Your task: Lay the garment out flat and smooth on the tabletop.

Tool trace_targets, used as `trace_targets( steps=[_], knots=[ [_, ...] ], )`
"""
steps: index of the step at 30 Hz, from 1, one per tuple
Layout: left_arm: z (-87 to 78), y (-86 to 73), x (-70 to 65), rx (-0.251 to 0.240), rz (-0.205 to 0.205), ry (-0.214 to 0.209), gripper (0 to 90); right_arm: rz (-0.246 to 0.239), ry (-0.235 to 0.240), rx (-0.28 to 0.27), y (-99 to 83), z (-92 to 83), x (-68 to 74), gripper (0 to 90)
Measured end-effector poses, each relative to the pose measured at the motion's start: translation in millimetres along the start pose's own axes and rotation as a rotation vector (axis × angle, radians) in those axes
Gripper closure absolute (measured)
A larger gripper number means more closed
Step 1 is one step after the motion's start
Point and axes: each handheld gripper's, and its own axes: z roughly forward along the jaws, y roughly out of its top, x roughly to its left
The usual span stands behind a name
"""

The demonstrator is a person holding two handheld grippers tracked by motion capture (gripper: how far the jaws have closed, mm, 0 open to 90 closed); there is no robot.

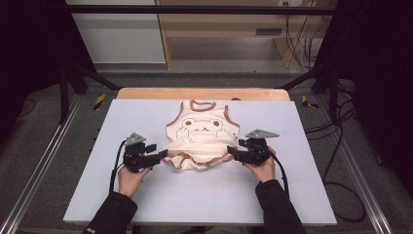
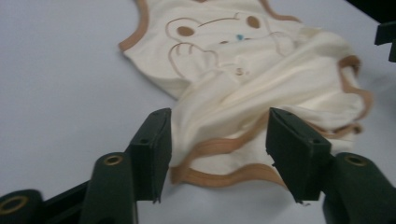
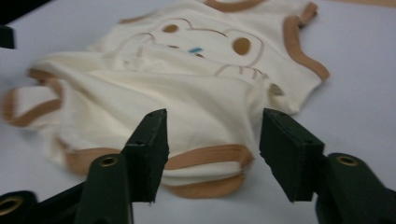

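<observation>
A cream baby vest (image 1: pixel 202 136) with brown trim and a bear print lies near the middle of the white counter (image 1: pixel 146 204), neck toward the far edge and its lower part folded up into a rumpled heap. The left gripper (image 1: pixel 162 155) sits at the bunched hem's left end and the right gripper (image 1: pixel 233 153) at its right end. In each gripper view the jaws stand spread, the brown-edged hem lying loose between them, unpinched.

No readable text, label, brand or number appears anywhere. The cream vest (image 1: pixel 202 136) on the table carries just a drawn bear face (image 1: pixel 201 126), outlined in brown, with no lettering around it.
</observation>
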Motion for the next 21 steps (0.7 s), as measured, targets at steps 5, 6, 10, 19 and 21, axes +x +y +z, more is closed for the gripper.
trace_targets(
  steps=[5, 6, 10, 19, 21],
  knots=[
    [-5.5, -11.1, -32.3, 0.011, 0.067, -0.035, 29.1, -0.040, 0.093, -0.033, -6.8, -13.2, 23.9, 35.9],
    [-3.0, -13.7, -37.3, 0.027, 0.076, -0.041, 29.0, -0.036, 0.118, -0.023, -9.4, -12.5, 28.8, 36.6],
    [11.8, -23.3, -49.7, 0.080, 0.108, -0.041, 30.4, -0.062, 0.163, 0.025, -17.9, -0.8, 44.9, 40.8],
    [29.2, -31.5, -50.9, 0.085, 0.108, -0.062, 63.9, -0.113, 0.159, 0.131, -30.2, 33.8, 66.7, 44.7],
    [32.6, -32.4, -51.5, 0.097, 0.114, -0.054, 65.4, -0.114, 0.155, 0.133, -30.1, 36.2, 67.7, 44.8]
  ],
)
